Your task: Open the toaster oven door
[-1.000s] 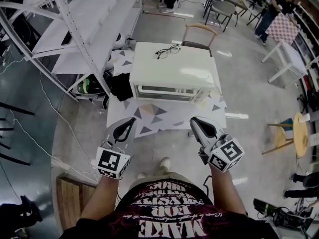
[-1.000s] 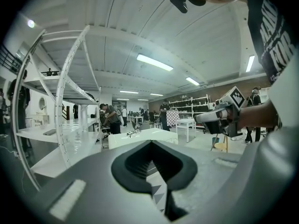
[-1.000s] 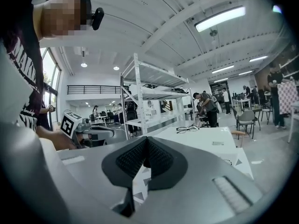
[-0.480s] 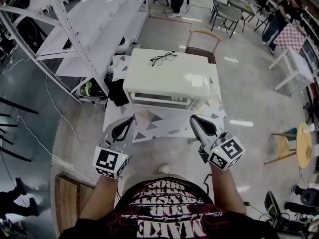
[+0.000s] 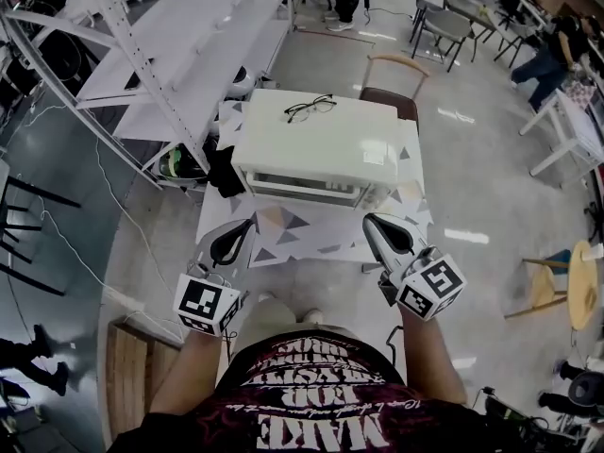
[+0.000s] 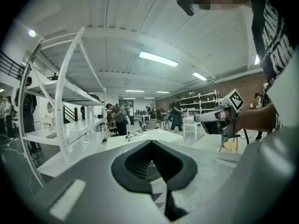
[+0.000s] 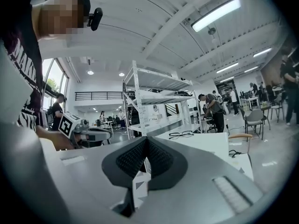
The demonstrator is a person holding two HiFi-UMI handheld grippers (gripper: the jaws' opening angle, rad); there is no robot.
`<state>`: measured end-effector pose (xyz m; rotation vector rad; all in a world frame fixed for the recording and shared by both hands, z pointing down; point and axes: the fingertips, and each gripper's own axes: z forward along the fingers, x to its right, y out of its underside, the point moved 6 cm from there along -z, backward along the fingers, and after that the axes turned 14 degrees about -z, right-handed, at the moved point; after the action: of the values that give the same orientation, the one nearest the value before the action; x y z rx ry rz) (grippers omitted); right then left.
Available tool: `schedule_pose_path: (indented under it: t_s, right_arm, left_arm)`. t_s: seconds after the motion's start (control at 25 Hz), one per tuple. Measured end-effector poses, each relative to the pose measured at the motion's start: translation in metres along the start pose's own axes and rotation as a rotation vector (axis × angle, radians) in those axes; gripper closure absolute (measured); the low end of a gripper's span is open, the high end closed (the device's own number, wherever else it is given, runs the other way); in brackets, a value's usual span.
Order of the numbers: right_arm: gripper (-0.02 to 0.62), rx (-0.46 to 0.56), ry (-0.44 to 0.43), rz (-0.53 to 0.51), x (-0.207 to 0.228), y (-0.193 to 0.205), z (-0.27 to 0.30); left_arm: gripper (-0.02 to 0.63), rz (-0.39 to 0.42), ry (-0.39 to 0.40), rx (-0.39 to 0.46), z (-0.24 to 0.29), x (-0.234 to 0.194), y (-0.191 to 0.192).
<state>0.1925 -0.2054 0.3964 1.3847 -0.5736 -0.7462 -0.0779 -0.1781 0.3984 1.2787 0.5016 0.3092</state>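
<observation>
Jaws of left gripper [image 5: 248,226] and right gripper [image 5: 372,222] stay together, empty (toaster oven [image 5: 330,147] door seemingly shut).

Chair [image 5: 385,95] partly behind toaster oven [image 5: 326,144]

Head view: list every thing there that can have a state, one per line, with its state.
toaster oven door, shut, nothing touching it.
glasses, lying on top of the toaster oven.
left gripper, fingers together, holding nothing, short of the door.
right gripper, fingers together, holding nothing, short of the door.
</observation>
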Motion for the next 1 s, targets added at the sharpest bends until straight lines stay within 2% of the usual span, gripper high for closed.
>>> schedule_pose_path:
  t_s: [0.4,0.6,1.0]
  right_arm:
    - [0.569,0.01,0.007,0.022,0.004,0.005,0.022]
    - [0.569,0.006,0.022,0.022,0.013,0.001,0.035]
    - [0.569,-0.009,0.073,0.035,0.04,0.001,0.053]
  left_arm:
    - [0.604,0.013,-0.009,-0.021,0.003,-0.019,-0.001]
    - [0.604,0.032,0.018,-0.012,0.023,-0.031,-0.015]
    - [0.604,0.022,0.068,-0.044,0.064,-0.051,-0.016]
